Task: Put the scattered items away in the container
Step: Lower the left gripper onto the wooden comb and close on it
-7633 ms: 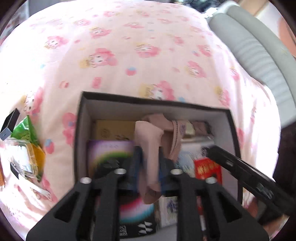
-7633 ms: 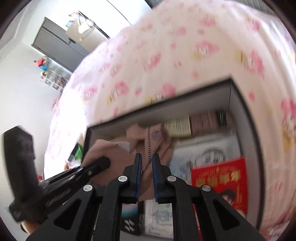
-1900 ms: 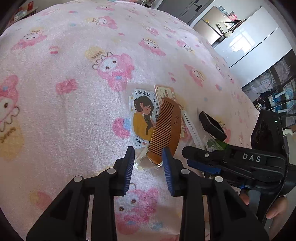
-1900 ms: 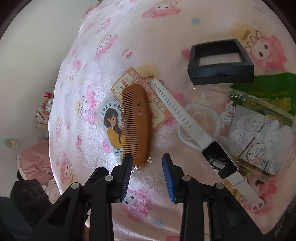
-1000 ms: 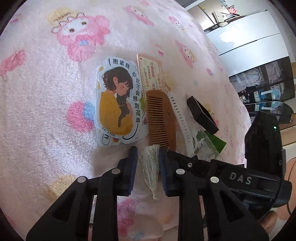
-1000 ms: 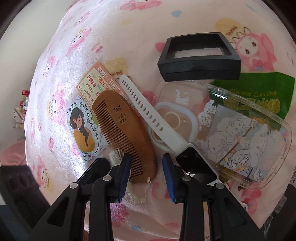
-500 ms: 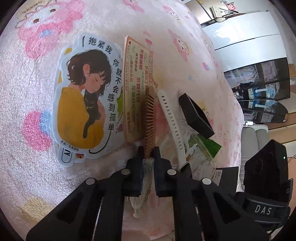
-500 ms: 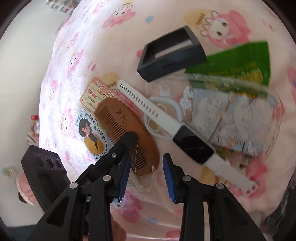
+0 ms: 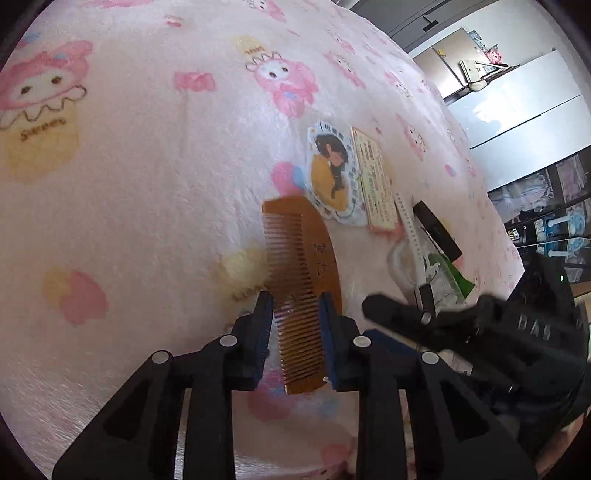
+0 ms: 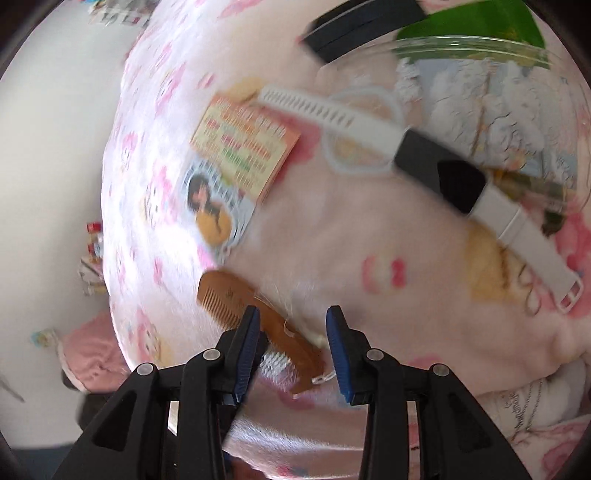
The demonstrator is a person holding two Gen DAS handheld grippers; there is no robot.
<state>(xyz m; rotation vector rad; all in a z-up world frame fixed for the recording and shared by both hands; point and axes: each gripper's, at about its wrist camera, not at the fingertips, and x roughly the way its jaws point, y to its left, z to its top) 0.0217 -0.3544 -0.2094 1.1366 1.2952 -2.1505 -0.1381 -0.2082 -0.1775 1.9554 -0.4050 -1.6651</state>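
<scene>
My left gripper (image 9: 296, 308) is shut on a brown wooden comb (image 9: 301, 269) and holds it flat above the pink blanket. The comb also shows in the right wrist view (image 10: 236, 299), low and left, with its pale tassel trailing. My right gripper (image 10: 291, 325) is open and empty just right of the comb. A girl sticker (image 9: 332, 177), an orange card (image 9: 375, 181), a white-strapped smartwatch (image 10: 443, 173) and a black square frame (image 10: 354, 26) lie on the blanket beyond. The container is out of view.
A clear plastic case with cartoon cards (image 10: 487, 85) and a green snack packet (image 10: 480, 22) lie at the right. The pink cartoon blanket (image 9: 147, 166) spreads to the left. Cabinets (image 9: 517, 99) stand at the far right.
My left gripper has lifted the comb off the card and sticker and drawn it back toward me. The right gripper has swung, so the watch and case now sit higher in its view.
</scene>
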